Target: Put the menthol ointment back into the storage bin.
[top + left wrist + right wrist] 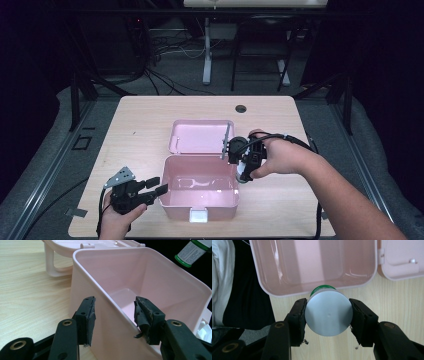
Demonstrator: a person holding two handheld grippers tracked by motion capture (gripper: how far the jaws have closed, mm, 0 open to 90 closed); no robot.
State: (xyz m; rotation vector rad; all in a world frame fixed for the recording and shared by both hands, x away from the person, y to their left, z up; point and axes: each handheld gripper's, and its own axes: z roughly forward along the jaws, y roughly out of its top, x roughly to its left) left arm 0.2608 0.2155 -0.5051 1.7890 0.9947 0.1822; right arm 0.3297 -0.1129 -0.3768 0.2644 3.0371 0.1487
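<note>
An open pink box (pixel 200 205) stands mid-table, its lid (pixel 197 136) hinged back flat behind it. My left gripper (pixel 159 185) is at the box's left wall. In the left gripper view it (pixel 113 317) is open, with one jaw outside and one inside the box wall (pixel 112 322), and neither pad presses on it. My right gripper (pixel 240 157) hovers by the box's right rim, shut on a white bottle (pixel 243 172). The right gripper view shows the bottle's round grey end (pixel 328 312) clamped between the pads (pixel 299 315), above the box's inside (pixel 312 262).
The box's white latch (pixel 199 215) faces the near table edge. The lid's handle (pixel 50 262) rests on the wooden table (pixel 140 130). A cable hole (pixel 241 108) lies near the far edge. The white bottle with its green band (pixel 191 251) hangs beyond the box's far wall.
</note>
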